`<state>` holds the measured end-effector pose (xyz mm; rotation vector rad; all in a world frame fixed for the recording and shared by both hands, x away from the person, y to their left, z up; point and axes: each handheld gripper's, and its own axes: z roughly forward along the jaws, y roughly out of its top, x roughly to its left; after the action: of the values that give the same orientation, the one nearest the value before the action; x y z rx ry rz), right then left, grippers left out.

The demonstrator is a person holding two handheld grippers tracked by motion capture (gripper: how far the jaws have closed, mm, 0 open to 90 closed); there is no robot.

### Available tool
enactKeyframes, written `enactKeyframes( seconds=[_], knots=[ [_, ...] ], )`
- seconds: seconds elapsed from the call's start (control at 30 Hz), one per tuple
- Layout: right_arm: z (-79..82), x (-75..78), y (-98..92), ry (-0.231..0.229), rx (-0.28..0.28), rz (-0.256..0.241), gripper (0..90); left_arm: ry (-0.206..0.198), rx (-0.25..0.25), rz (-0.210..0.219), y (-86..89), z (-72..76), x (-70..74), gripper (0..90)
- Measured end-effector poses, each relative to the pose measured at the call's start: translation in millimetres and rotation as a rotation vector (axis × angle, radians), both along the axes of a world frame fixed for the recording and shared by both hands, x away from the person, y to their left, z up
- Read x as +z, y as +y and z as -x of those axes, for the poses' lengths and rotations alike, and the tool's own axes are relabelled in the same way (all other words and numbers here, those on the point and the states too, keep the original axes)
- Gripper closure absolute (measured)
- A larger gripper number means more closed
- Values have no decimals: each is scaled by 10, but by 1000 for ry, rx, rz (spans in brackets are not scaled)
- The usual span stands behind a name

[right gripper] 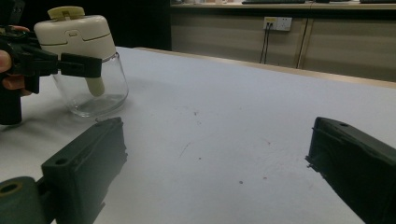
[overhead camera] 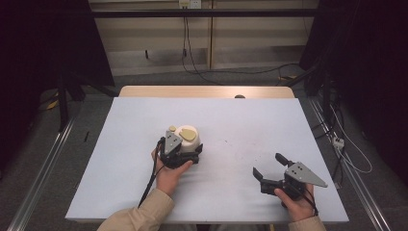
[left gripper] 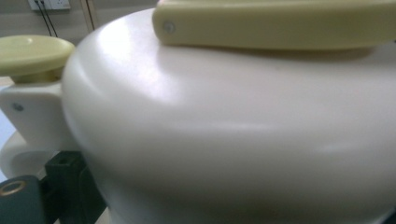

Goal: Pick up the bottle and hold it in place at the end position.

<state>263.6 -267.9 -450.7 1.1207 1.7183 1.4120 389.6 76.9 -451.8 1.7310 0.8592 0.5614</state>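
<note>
Found clear glass jar with cream plastic lid (right gripper: 86, 60) clamped by left gripper (overhead camera: 180, 155) at frame centre, lid unopened; right gripper (overhead camera: 270, 169) wide, empty, lower right.

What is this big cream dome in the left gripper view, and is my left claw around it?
Observer: It's the cream plastic lid of a clear glass jar.
Operator: And the claw?
Observer: The left claw has one jaw crossing the jar's front just under the lid. I can't tell if it presses.
Operator: Where's my other claw?
Observer: The right claw is open, low over the pale blue table, well apart from the jar.
</note>
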Motion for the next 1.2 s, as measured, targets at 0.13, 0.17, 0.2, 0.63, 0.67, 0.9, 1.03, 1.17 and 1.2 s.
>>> enactKeyframes(
  seconds=[0.13, 0.17, 0.2, 0.63, 0.67, 0.9, 1.03, 1.17, 1.2],
  knots=[
    [-2, 0, 3, 0, 1, 0, 34, 2, -4, -2, -5, -4, 37, 53],
    [-1, 1, 3, 0, 0, 1, 34, 2, -7, -1, -7, -6, 45, 53],
    [-2, 1, 3, -1, 1, 1, 34, 4, -8, 2, -11, -9, 54, 53],
    [-1, 0, -6, 2, -4, -5, 34, 16, -21, 9, -68, -91, 144, 53],
    [0, 0, -7, 2, -4, -5, 34, 20, -21, 8, -74, -97, 143, 53],
    [0, -1, -12, 1, -4, -8, 34, 29, -18, 10, -126, -145, 137, 53],
    [0, -2, -14, 1, -4, -7, 34, 33, -21, 12, -154, -166, 149, 53],
    [1, -1, -16, 1, -4, -8, 34, 28, -26, 5, -182, -184, 165, 53],
    [1, -1, -16, 1, -4, -8, 34, 30, -26, 9, -189, -188, 166, 53]
  ],
)
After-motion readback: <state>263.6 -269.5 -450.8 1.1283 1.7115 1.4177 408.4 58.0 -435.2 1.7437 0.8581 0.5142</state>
